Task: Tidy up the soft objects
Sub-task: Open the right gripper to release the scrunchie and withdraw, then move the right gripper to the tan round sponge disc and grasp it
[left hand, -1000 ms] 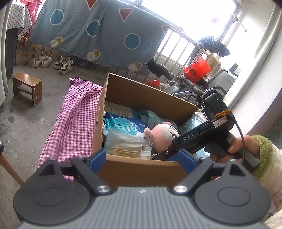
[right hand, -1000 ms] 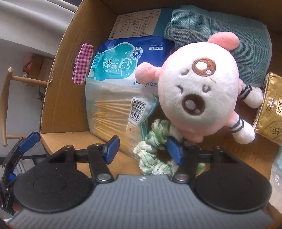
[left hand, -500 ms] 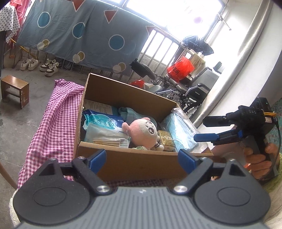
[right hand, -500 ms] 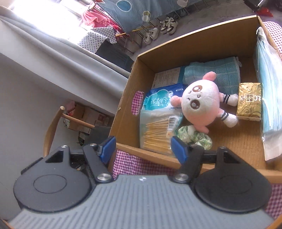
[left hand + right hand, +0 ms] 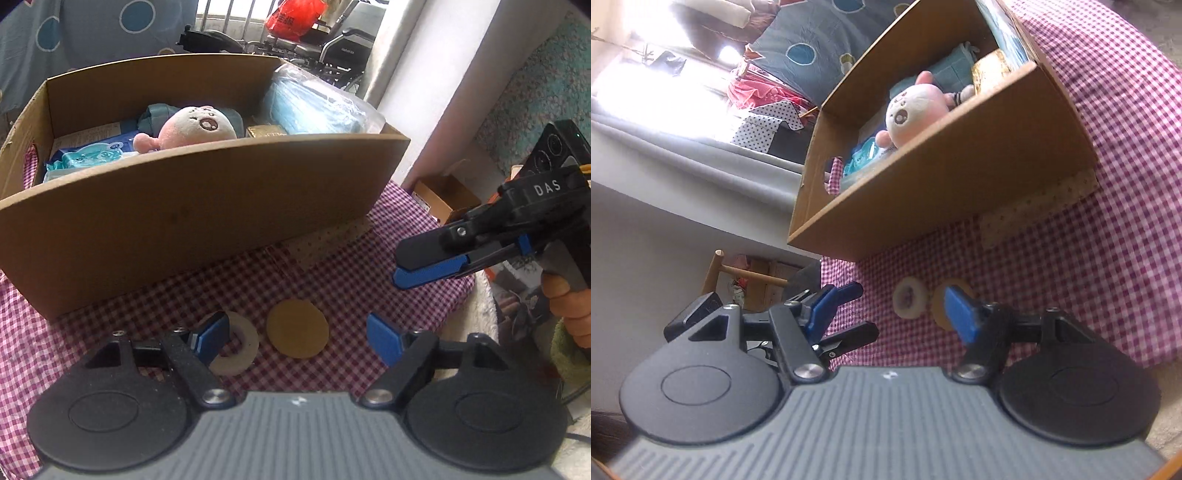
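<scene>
The big cardboard box (image 5: 192,221) sits on a pink checked cloth (image 5: 351,266). Inside the box are a pink plush toy (image 5: 199,125), a pack of blue masks (image 5: 317,107) and some other soft packs. In front of the box, on the cloth, lie two flat round pads: a white ring pad (image 5: 240,343) and a tan round pad (image 5: 297,328). They lie just beside each other, close to the box's front wall.

The left gripper (image 5: 295,338) hangs over both pads. Its jaws stand wide and have just been closing a bit. Nothing is held; the tan pad sits in the gap and one blue finger covers part of the ring. The right gripper (image 5: 897,310) is to the right of the box front, up off the cloth. Its jaws have just been closing too, stand about half open, and hold nothing.

What could go wrong? The pads are thin and flat, so the fingers may slide over one and bunch up the cloth. They may also grab both pads at once. The two grippers are near each other and could bump.

There is open cloth in front of the box, but the tall front wall is close. A pad has to go up over that wall. On the right, the cloth's edge drops away.
</scene>
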